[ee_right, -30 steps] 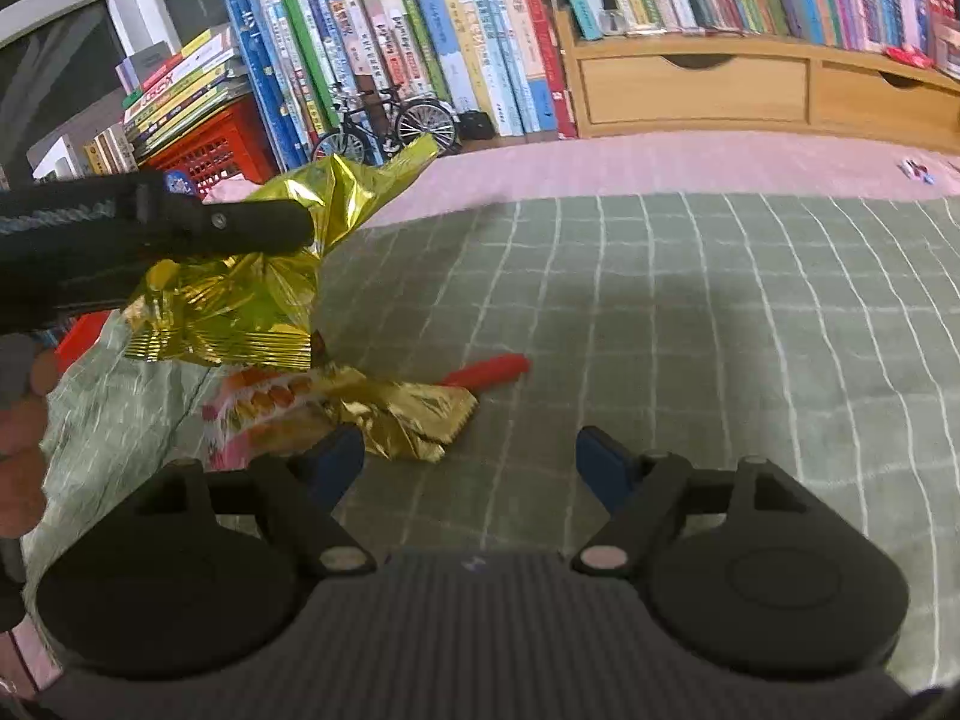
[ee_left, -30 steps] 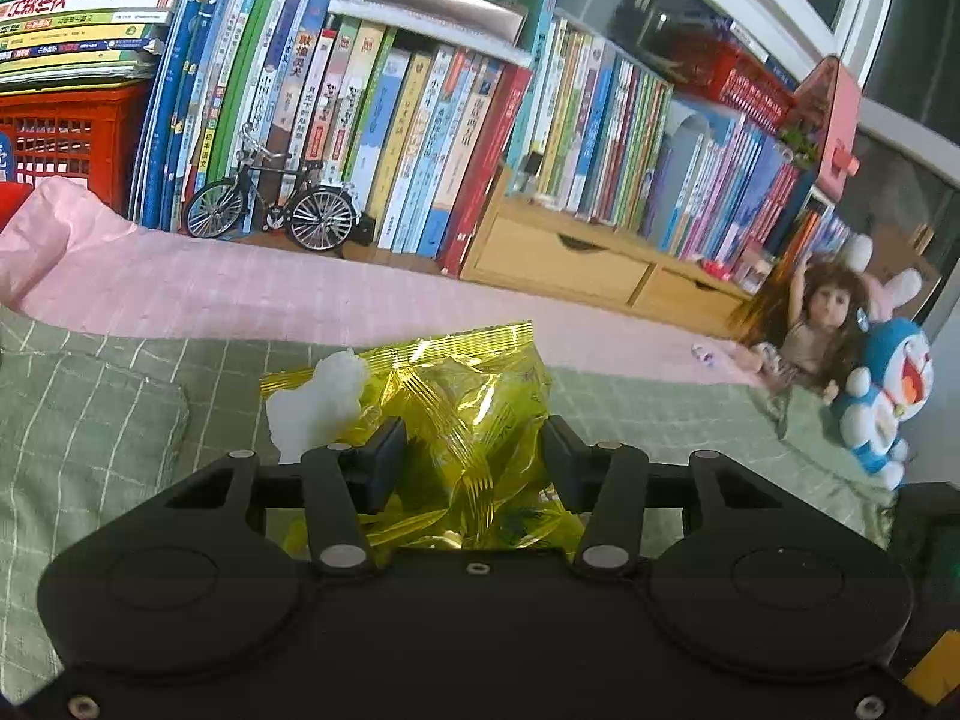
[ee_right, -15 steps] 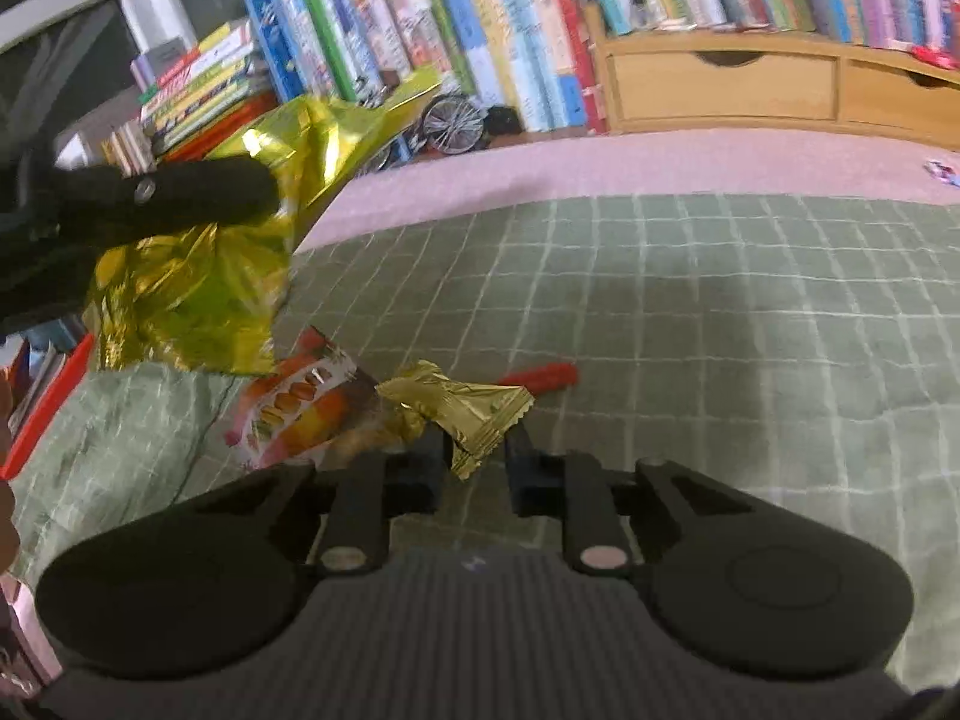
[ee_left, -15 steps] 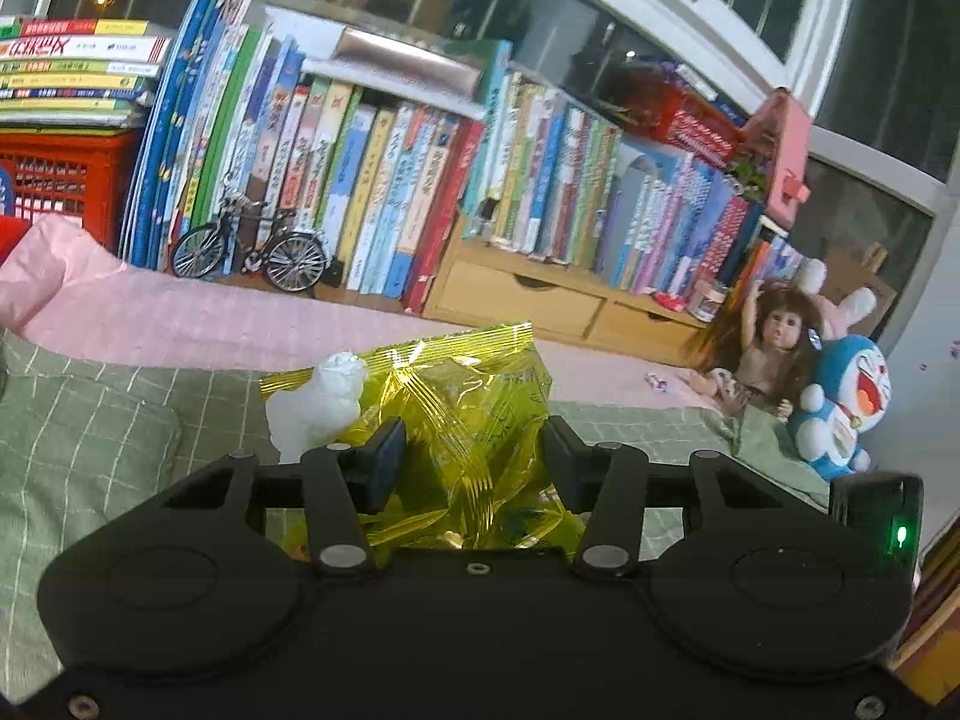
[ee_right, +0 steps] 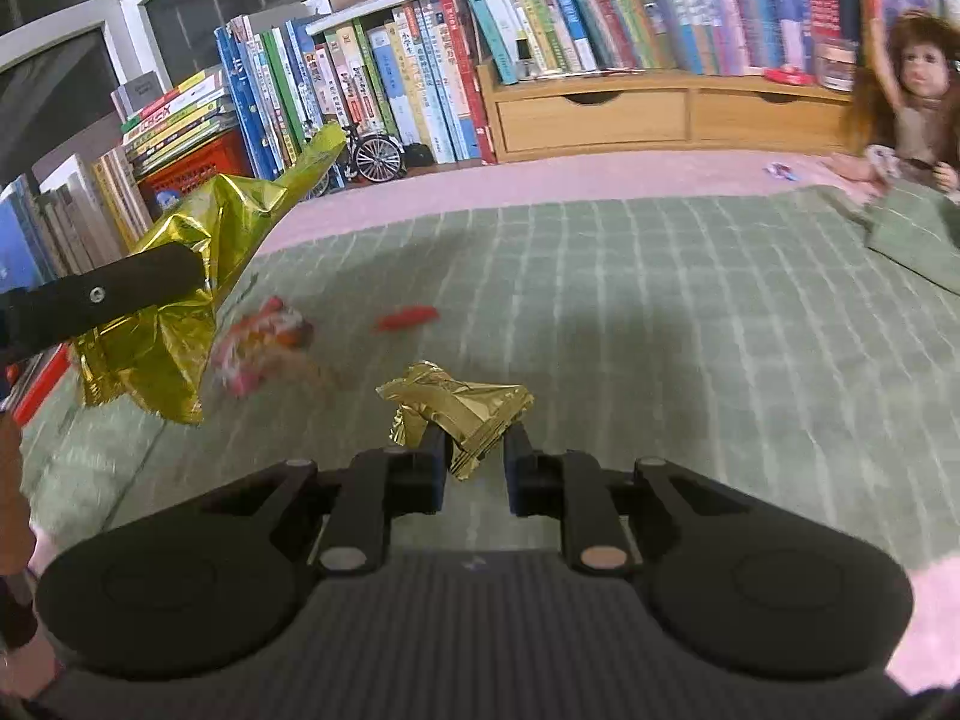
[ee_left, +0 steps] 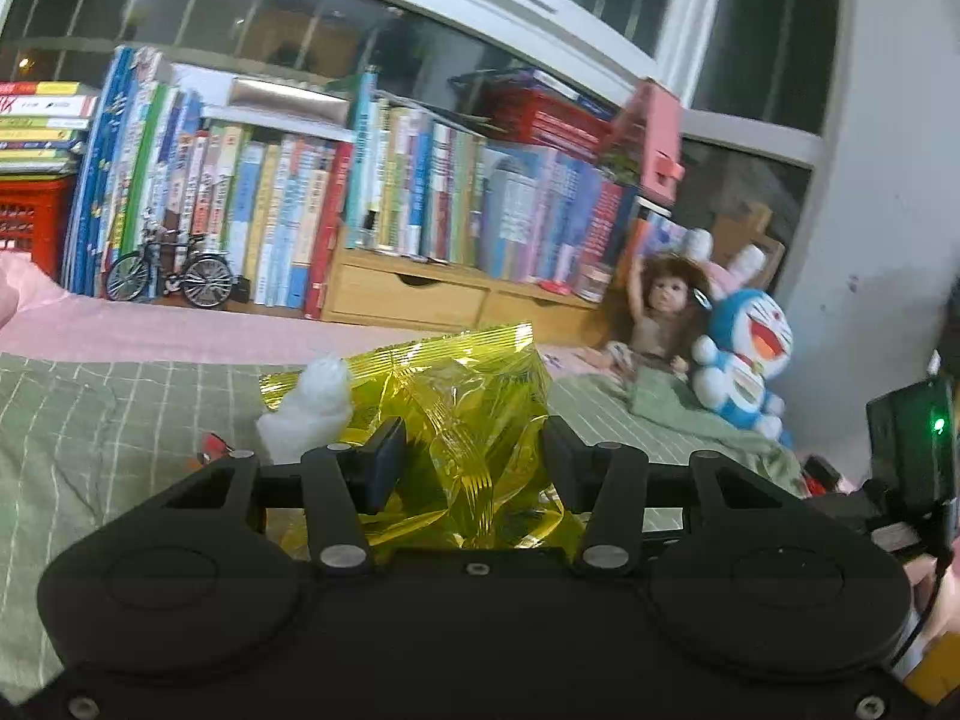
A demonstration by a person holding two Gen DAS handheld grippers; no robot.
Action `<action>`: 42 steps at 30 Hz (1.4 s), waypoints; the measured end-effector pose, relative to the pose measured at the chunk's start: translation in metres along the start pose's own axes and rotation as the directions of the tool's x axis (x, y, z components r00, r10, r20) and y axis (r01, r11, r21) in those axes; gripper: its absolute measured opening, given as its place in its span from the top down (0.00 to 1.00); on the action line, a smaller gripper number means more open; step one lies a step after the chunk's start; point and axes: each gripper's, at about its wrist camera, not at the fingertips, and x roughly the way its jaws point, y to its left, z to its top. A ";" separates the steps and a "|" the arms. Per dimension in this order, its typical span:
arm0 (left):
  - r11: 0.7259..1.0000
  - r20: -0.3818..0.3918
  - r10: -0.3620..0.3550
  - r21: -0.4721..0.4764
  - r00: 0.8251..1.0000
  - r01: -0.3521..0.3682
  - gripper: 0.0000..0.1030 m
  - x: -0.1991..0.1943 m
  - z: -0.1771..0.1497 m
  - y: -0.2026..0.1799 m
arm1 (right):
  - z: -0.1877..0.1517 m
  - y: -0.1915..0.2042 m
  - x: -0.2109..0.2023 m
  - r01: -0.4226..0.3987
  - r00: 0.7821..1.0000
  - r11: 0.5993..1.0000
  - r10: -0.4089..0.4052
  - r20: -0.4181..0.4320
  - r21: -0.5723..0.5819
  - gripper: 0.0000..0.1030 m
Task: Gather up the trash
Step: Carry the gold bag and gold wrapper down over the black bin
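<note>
Right gripper pinches the gold wrapper; left gripper clamps the yellow bag (next, bagging it).

yellow bag: glossy, crinkled see-through film
white wad: soft, fluffy, matt
gold wrapper: shiny metallic foil, creased
left gripper: matt black plastic, small metal screws
right gripper: matt black plastic; blue pads look smooth
blanket: green checked cloth, matt, soft
drawers: pale wood, smooth
plush toy: fuzzy blue cloth
</note>
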 end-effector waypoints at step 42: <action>0.968 -0.313 -0.086 0.198 0.946 0.153 0.54 -0.118 -0.164 -0.110 | -0.207 0.025 -0.052 -0.083 0.939 0.986 0.029 -0.343 -0.145 0.78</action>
